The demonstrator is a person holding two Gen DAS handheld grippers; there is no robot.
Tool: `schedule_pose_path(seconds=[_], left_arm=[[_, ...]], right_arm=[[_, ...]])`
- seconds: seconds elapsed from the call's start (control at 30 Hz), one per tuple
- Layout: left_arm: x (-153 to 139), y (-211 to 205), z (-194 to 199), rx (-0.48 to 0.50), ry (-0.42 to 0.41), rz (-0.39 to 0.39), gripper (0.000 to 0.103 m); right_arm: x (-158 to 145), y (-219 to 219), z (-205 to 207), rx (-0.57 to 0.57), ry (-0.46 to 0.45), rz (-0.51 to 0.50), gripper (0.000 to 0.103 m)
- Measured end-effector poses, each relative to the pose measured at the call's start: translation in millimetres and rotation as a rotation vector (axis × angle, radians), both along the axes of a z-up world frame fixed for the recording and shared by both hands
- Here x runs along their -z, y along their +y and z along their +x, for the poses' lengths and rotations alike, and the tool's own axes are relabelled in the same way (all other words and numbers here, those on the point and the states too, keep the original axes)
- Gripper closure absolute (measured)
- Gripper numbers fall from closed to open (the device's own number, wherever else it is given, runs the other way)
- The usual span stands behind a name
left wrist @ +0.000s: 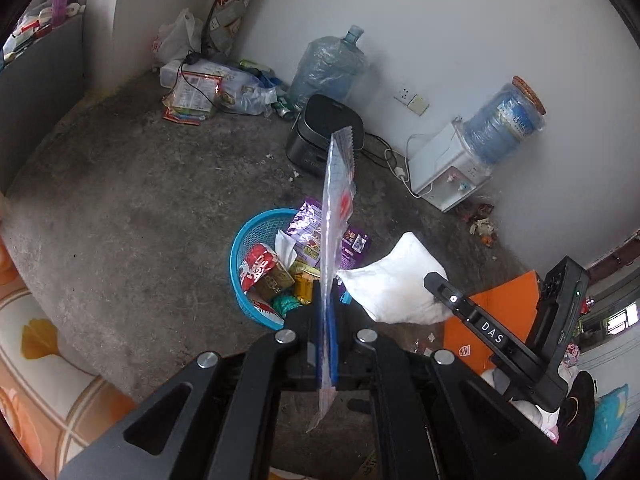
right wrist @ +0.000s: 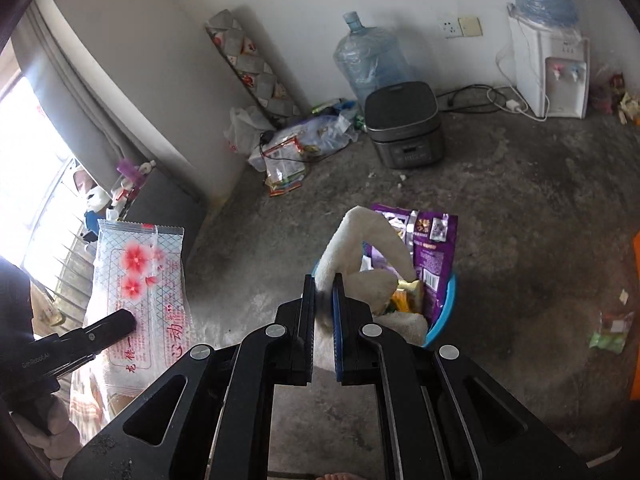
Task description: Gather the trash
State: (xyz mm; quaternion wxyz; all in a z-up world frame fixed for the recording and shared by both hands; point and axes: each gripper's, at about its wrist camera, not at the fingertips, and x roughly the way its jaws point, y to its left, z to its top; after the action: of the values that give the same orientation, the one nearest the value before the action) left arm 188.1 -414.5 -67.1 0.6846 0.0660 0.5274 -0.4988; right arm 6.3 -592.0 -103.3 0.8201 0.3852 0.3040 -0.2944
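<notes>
My left gripper point(left wrist: 326, 300) is shut on a clear plastic wrapper with red flowers point(left wrist: 338, 208), held edge-on above the blue basket point(left wrist: 248, 240). The wrapper also shows flat in the right wrist view point(right wrist: 136, 280). My right gripper point(right wrist: 323, 296) is shut on a crumpled white tissue point(right wrist: 360, 240), held over the basket point(right wrist: 444, 312). The tissue also shows in the left wrist view point(left wrist: 396, 284). The basket holds a purple snack bag point(right wrist: 432, 256), a red packet point(left wrist: 260, 266) and other wrappers.
A black rice cooker point(right wrist: 404, 124), a water jug point(right wrist: 368, 60) and a white water dispenser point(right wrist: 552, 68) stand by the wall. More litter lies in the corner point(right wrist: 288, 152) and on the floor at right point(right wrist: 612, 332). An orange sheet point(left wrist: 500, 308) lies nearby.
</notes>
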Motion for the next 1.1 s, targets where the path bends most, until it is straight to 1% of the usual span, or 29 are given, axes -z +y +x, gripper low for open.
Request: schedule_pose_path(seconds=[0.07, 0.1, 0.13, 0.17, 0.2, 0.23, 0.27, 0.3, 0.33, 0.37, 0.43, 0.47, 0.53, 0.6, 0.7, 0.77, 0.8, 0.87, 0.9, 0.97, 1.03, 1.1], left_arm=[[17.1, -23.5, 4.1, 0.026, 0.030, 0.018, 0.101], [26.9, -35.0, 6.2, 0.030, 0.038, 0.028, 0.101], [38.1, -46.5, 8.9, 0.039, 0.054, 0.034, 0.097], [51.3, -57.8, 12.1, 0.049, 0.081, 0.040, 0.083], [65.7, -70.9, 14.0, 0.053, 0.100, 0.070, 0.072], [78.1, -81.2, 16.2, 0.047, 0.094, 0.127, 0.055], [84.0, -88.5, 17.4, 0.031, 0.070, 0.155, 0.055], [84.9, -92.5, 17.1, 0.032, 0.054, 0.136, 0.055], [85.2, -94.0, 16.6, 0.042, 0.045, 0.112, 0.054], [86.5, -93.7, 16.8, 0.044, 0.046, 0.111, 0.050], [89.9, -85.4, 21.0, 0.037, 0.071, 0.115, 0.050], [88.4, -80.5, 23.7, 0.032, 0.071, 0.117, 0.050], [79.7, -68.1, 27.2, 0.019, 0.042, 0.111, 0.050], [62.2, -50.8, 30.6, 0.004, 0.014, 0.078, 0.050], [22.7, -19.4, 29.5, -0.013, -0.049, 0.010, 0.046], [-7.3, 6.0, 24.2, -0.029, -0.115, -0.028, 0.035], [-21.2, 19.8, 21.2, -0.037, -0.146, -0.047, 0.032], [-47.7, 49.3, 13.6, -0.073, -0.209, -0.075, 0.021], [-59.5, 64.5, 9.4, -0.105, -0.234, -0.081, 0.019], [-80.3, 94.5, -0.1, -0.190, -0.282, -0.072, 0.005], [-97.6, 125.0, -11.9, -0.294, -0.333, -0.057, 0.005], [-111.3, 153.1, -23.3, -0.381, -0.376, -0.029, 0.005]], right_arm=[[14.1, -10.7, 8.3, 0.015, 0.016, 0.027, 0.096], [22.7, -16.4, 12.5, 0.019, 0.018, 0.041, 0.093], [33.1, -21.7, 16.7, 0.025, 0.027, 0.045, 0.091], [45.6, -27.3, 21.8, 0.026, 0.042, 0.052, 0.085], [61.9, -33.4, 25.5, 0.027, 0.066, 0.065, 0.065], [79.2, -38.9, 28.8, 0.031, 0.094, 0.085, 0.054], [96.5, -44.3, 28.8, 0.044, 0.126, 0.113, 0.054], [111.4, -47.6, 25.2, 0.067, 0.145, 0.152, 0.054], [121.7, -49.0, 19.9, 0.090, 0.146, 0.193, 0.054], [126.6, -48.8, 12.7, 0.112, 0.136, 0.223, 0.054], [126.6, -44.1, 3.2, 0.125, 0.121, 0.228, 0.054], [123.9, -40.6, -0.3, 0.122, 0.121, 0.223, 0.054], [116.8, -34.8, -5.4, 0.116, 0.112, 0.218, 0.054], [103.4, -29.9, -8.1, 0.108, 0.099, 0.194, 0.054], [71.0, -16.4, -6.6, 0.069, 0.056, 0.123, 0.053], [43.9, -4.6, -1.7, 0.025, 0.020, 0.056, 0.050], [29.6, 3.2, -0.1, -0.002, 0.000, 0.023, 0.047], [0.0, 20.2, 3.2, -0.057, -0.041, -0.051, 0.040], [-15.3, 30.5, 4.5, -0.087, -0.064, -0.093, 0.035], [-44.3, 52.5, 6.5, -0.154, -0.110, -0.174, 0.029], [-72.4, 78.1, 8.0, -0.221, -0.147, -0.275, 0.020], [-96.9, 104.3, 7.0, -0.286, -0.187, -0.363, 0.015]])
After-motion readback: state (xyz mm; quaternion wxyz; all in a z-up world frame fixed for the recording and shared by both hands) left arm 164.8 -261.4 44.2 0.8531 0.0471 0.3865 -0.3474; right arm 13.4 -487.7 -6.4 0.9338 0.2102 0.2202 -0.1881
